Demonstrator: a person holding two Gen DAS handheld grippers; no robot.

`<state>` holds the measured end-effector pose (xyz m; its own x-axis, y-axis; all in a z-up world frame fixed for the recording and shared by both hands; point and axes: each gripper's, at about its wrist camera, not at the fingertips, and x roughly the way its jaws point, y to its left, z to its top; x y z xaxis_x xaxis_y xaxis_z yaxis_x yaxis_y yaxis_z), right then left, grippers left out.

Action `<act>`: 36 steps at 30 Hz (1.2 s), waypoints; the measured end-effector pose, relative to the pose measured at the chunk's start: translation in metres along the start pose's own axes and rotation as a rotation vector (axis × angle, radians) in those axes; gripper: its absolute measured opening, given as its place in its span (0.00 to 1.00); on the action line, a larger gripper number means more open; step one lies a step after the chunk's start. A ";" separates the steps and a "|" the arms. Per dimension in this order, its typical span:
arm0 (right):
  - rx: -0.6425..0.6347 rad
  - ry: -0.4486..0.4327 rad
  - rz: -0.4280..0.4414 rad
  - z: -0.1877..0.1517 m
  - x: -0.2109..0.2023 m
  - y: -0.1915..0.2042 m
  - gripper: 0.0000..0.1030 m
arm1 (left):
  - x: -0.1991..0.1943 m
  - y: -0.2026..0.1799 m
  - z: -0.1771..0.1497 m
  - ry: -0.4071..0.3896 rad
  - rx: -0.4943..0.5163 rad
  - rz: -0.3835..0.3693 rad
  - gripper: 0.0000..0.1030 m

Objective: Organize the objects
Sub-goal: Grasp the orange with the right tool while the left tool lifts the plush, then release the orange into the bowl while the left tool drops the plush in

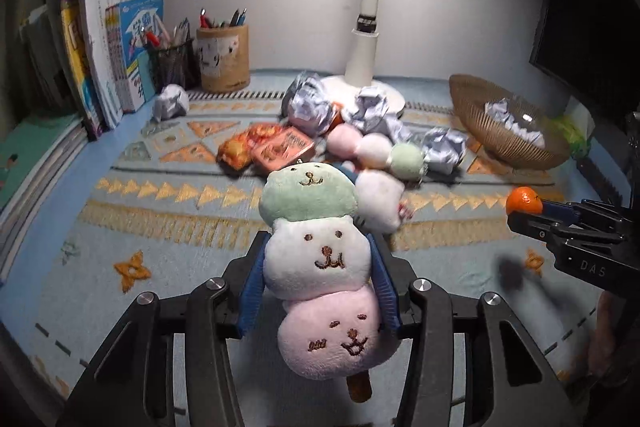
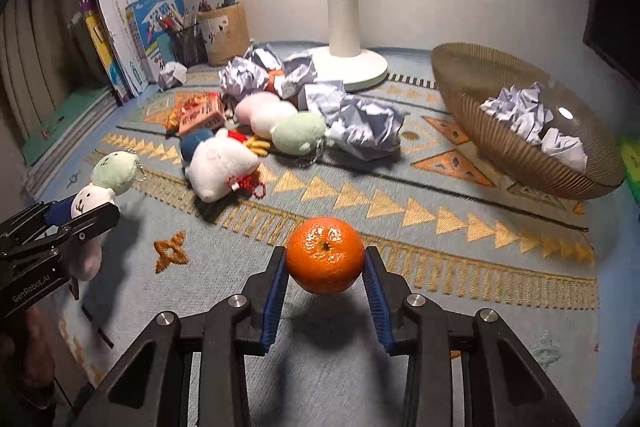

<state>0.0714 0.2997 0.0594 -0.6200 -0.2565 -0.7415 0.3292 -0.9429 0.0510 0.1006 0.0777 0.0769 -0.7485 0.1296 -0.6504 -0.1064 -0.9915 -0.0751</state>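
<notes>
1. Blue ribbed pads of the left gripper [image 1: 318, 281] press on both sides of a plush dango skewer [image 1: 320, 267]; the tongs are about half open, as wide as the white middle ball, and hold it above the patterned table mat [image 1: 168, 223].
2. The toy has a green ball in front, a white one in the middle and a pink one nearest the camera, with a brown stick end [image 1: 359, 387] below.
3. The right gripper [image 2: 326, 267] is closed on a mandarin orange [image 2: 325, 255], one pad at each side; the fruit is lifted, with its shadow on the mat.
4. A second dango plush [image 2: 280, 121] lies in the heap in the middle of the mat, beside a white plush animal [image 2: 220, 163], crumpled paper balls [image 2: 362, 125] and orange snack packets [image 2: 198, 115].
5. A wicker basket [image 2: 500, 143] at the right side holds more crumpled paper [image 2: 532, 119].
6. A white lamp base [image 2: 348, 61] stands at the back; books [image 2: 136, 27] and two pen holders [image 2: 224, 31] are at the back left.
</notes>
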 end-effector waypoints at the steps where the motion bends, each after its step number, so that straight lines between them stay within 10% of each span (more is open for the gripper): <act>1: 0.003 -0.024 -0.015 0.008 -0.011 -0.008 0.36 | -0.003 -0.008 0.012 -0.024 0.007 -0.017 0.44; 15: 0.271 -0.234 -0.151 0.090 -0.070 -0.157 0.36 | 0.065 -0.157 0.147 -0.139 0.095 -0.323 0.44; 29: 0.470 -0.270 -0.124 0.073 -0.011 -0.229 0.36 | 0.157 -0.219 0.134 -0.068 0.113 -0.447 0.46; 33: 0.487 -0.277 -0.125 0.068 -0.008 -0.235 0.51 | 0.158 -0.218 0.131 -0.083 0.110 -0.462 0.86; 36: 0.481 -0.315 -0.155 0.065 -0.015 -0.236 0.59 | 0.152 -0.213 0.135 -0.097 0.098 -0.449 0.88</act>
<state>-0.0429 0.5121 0.1016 -0.8404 -0.0891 -0.5345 -0.0967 -0.9459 0.3097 -0.0788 0.3104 0.0957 -0.6717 0.5505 -0.4958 -0.4915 -0.8319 -0.2577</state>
